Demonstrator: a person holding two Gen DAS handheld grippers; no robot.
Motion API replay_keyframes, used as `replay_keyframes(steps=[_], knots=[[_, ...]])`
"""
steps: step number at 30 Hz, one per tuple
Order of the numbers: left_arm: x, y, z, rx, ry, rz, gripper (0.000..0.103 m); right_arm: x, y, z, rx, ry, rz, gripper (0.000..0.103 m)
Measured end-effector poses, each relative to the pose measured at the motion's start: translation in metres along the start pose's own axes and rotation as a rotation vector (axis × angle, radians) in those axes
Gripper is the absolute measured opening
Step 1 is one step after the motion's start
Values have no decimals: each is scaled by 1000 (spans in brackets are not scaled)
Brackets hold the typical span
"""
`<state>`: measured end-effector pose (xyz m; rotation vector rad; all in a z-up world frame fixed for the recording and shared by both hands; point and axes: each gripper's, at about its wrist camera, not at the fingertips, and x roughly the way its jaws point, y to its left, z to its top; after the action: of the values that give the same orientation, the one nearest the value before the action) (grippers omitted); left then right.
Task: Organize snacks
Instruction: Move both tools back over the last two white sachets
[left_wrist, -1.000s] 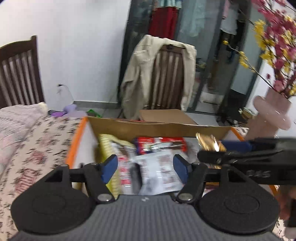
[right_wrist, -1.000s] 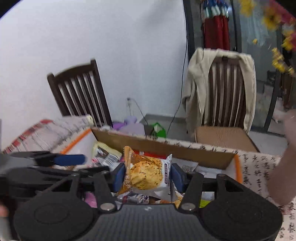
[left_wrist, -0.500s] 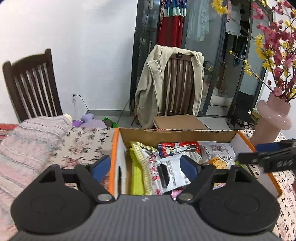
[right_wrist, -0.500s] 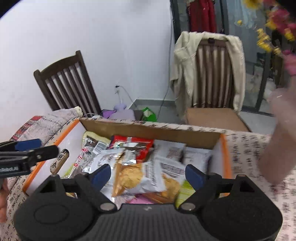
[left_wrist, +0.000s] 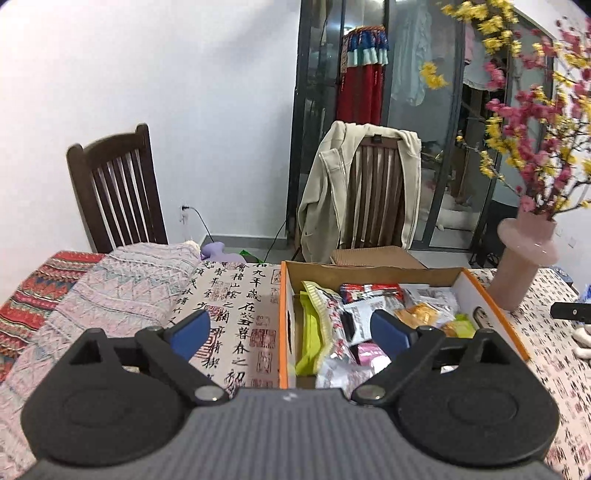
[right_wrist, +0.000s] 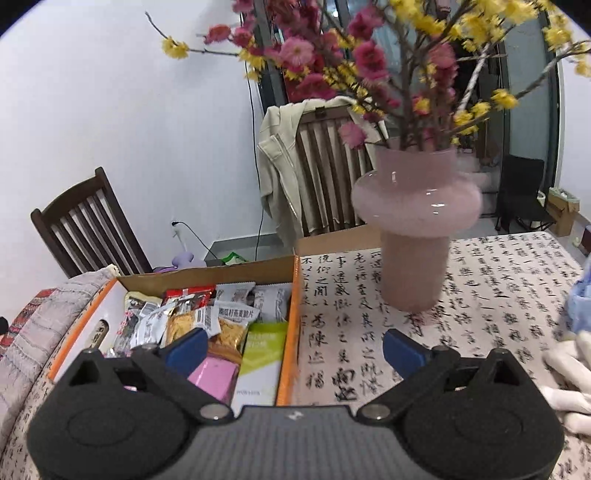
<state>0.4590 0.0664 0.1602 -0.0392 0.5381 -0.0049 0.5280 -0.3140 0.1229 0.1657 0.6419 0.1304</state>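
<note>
Snack packets (left_wrist: 354, 317), crinkled foil and plastic in silver, red, yellow-orange, lime green and pink, are seen heaped loosely. All are contained in an open cardboard box with orange-edged white walls (left_wrist: 283, 325), set on the calligraphy-printed cloth of the desk (left_wrist: 240, 295). In the right wrist view, a tall lime green packet (right_wrist: 260, 358) is seen standing against the box's right wall, a pink packet (right_wrist: 212, 374) beside it. A pink glass vase of red and yellow blossoms (right_wrist: 415, 236) is placed just right of the box. The left gripper (left_wrist: 291, 332) is spread wide, its jaws just opened, nothing held; its right pad (left_wrist: 388, 328) hangs over the packets. The right gripper (right_wrist: 293, 349) is likewise wide, just opened, empty, astride the box's right wall.
</note>
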Motion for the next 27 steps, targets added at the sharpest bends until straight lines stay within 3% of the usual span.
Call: replay_keyframes(steps=[4,9,19,27], knots=[[-42,-8,-22,0,-12,-7,100,-33,2,-19,-18,-36,12,103],[-102,-14,-76,28,-11,-37,101,-75,7,-69,-62,-59,18,103],[-209,-3,-201,-45,-40,25,103,-166,23,-205,-119,-110,78,103],[-241,-10,-279,-50,11,57,103,-228,35,-312,-183,-142,51,103]])
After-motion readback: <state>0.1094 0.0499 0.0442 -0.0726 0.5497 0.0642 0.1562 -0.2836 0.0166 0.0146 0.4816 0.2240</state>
